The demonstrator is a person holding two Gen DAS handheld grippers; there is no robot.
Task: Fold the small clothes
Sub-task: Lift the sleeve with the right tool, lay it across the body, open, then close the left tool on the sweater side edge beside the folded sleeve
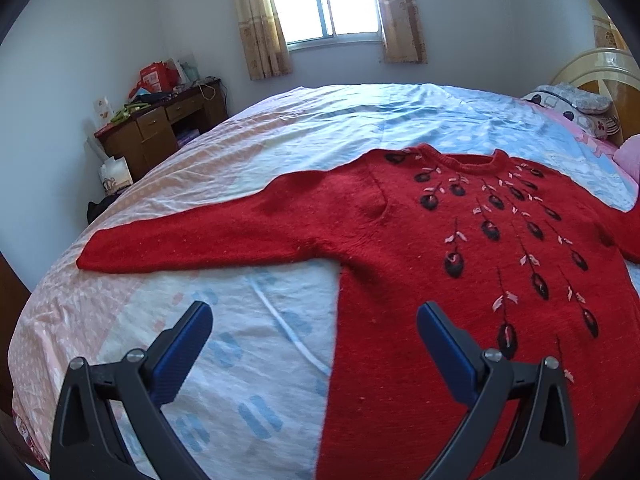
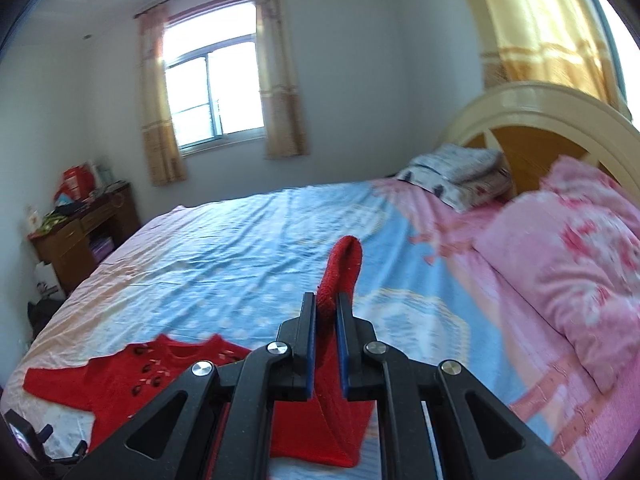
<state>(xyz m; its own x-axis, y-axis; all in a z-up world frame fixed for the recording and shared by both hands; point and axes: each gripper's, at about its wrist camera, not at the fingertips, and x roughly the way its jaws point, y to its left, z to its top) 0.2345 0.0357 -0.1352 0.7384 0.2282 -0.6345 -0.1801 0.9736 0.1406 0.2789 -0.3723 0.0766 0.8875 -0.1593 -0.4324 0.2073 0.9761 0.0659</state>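
Observation:
A red knitted sweater [image 1: 432, 264] with black and pink embroidery lies flat, front up, on the bed. Its left sleeve [image 1: 192, 236] stretches out to the left. My left gripper [image 1: 314, 320] is open and empty, hovering above the sweater's left side edge near the hem. In the right wrist view my right gripper [image 2: 326, 304] is shut on the sweater's right sleeve [image 2: 342, 268] and holds it lifted off the bed, the cuff sticking up past the fingertips. The sweater body [image 2: 132, 376] lies low at the left there.
The bed has a blue, white and pink sheet [image 1: 256, 360]. A pink pillow [image 2: 568, 264] and folded bedding [image 2: 460, 176] lie by the headboard [image 2: 532, 120] at the right. A wooden desk [image 1: 164, 128] with clutter stands by the far left wall.

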